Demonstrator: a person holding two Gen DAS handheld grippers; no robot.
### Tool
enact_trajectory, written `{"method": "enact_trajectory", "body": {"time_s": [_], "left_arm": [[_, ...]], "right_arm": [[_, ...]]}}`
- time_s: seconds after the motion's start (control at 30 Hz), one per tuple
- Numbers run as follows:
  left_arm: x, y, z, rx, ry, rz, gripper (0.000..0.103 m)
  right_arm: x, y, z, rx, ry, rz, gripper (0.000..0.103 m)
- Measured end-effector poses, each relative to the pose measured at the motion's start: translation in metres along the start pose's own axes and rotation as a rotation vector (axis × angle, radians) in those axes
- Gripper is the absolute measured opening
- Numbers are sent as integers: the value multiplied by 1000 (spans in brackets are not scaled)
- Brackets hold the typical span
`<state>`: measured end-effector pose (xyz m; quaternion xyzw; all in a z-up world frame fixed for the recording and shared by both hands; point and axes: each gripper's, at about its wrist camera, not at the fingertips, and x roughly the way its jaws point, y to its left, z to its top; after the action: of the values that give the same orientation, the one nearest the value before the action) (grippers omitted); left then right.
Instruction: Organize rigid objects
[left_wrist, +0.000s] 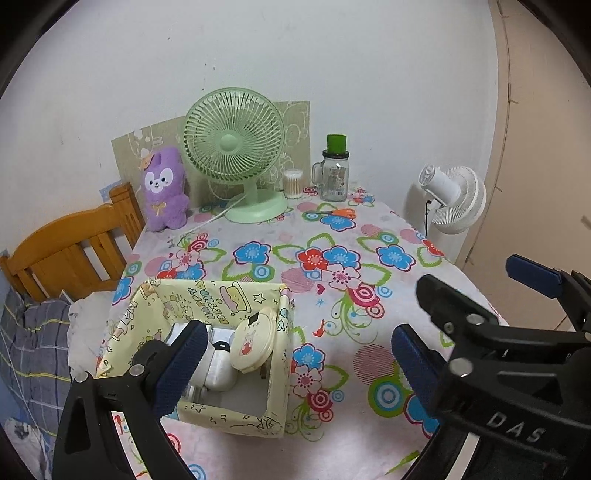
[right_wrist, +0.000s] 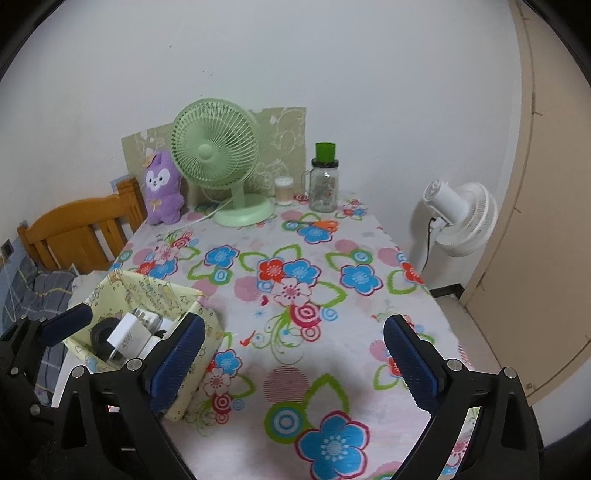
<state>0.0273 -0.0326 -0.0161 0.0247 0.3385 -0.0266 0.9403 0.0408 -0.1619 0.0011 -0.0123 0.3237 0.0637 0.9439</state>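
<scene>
A cream patterned fabric box (left_wrist: 229, 419) stands on the flowered tablecloth (left_wrist: 332, 236) near its front left corner. Inside it lie a cream round gadget with a small screen (left_wrist: 255, 343), white plastic pieces (left_wrist: 219, 371), a white charger (right_wrist: 123, 338) and a black ring (right_wrist: 101, 336). My left gripper (left_wrist: 295, 362) hangs open above the box's right side and holds nothing. My right gripper (right_wrist: 295, 358) is open and empty over bare cloth to the right of the box (right_wrist: 147, 291). It also shows at the right of the left wrist view.
Along the far wall stand a green fan (left_wrist: 232, 147), a purple plush (left_wrist: 164, 188), a cotton-swab cup (left_wrist: 293, 183) and a green-lidded glass jar (left_wrist: 334, 173). Orange scissors (left_wrist: 341, 213) lie nearby. A white fan (right_wrist: 461, 218) stands beyond the right table edge. A wooden headboard (left_wrist: 66, 251) sits left.
</scene>
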Motion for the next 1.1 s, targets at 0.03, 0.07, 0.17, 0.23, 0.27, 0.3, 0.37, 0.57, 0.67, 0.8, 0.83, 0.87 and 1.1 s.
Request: {"method": "enact_trajectory", "body": {"time_s": [0.03, 0.07, 0.17, 0.23, 0.27, 0.3, 0.37, 0.57, 0.67, 0.8, 0.83, 0.87, 1.1], "left_arm": [[-2, -1, 0, 0, -5, 3, 102], [-4, -1, 0, 1, -9, 6, 103], [-10, -3, 0, 1, -22, 12, 103], [-13, -3, 0, -1, -27, 12, 103], [-14, -3, 0, -2, -30, 13, 103], [-15, -3, 0, -2, -33, 16, 103], [-18, -4, 2, -1, -39, 30, 103], [-27, -4, 1, -11, -59, 23, 103], [-29, -4, 1, -12, -60, 26, 103], [-31, -4, 1, -14, -61, 26, 103], [-31, -4, 1, -18, -62, 23, 103], [-32, -4, 1, -23, -63, 18, 103], [-35, -4, 0, -25, -60, 13, 103]], "right_arm": [[-2, -3, 0, 4, -6, -2, 99], [-5, -6, -1, 10, -11, -5, 99], [-11, -12, -2, 18, -24, -13, 100], [-15, -17, -2, 22, -33, -22, 100], [-18, -19, -3, 24, -40, -27, 100], [-20, -21, -3, 27, -44, -31, 100], [-24, -26, -5, 39, -53, -39, 101], [-37, -39, -8, 65, -85, -57, 103], [-42, -44, -11, 74, -97, -61, 103], [-45, -49, -13, 92, -103, -59, 103], [-45, -50, -14, 94, -104, -64, 103], [-46, -51, -14, 92, -104, -70, 103], [-47, -47, -17, 72, -107, -76, 103]]}}
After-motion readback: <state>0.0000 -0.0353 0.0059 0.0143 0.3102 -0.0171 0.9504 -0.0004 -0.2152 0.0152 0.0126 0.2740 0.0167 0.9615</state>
